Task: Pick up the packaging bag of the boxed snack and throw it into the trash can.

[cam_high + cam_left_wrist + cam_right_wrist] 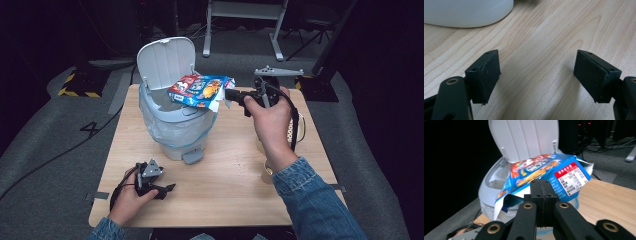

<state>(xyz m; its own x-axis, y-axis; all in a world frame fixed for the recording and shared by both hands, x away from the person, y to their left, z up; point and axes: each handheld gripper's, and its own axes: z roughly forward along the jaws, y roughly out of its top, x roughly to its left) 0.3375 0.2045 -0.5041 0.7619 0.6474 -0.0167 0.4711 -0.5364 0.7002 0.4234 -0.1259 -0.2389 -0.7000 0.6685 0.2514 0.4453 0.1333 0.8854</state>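
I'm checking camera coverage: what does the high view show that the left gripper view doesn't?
High view alone: the open bin lid, the blue snack box held over the bin by the right gripper, both hands, the floor. Left gripper view alone: a close look at the left gripper, jaws wide apart with nothing between them. Both: the wooden table and the white bin.

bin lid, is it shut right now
No, the bin lid stands up and open behind the bin's rim, and the right gripper holds a flattened snack box over the opening.
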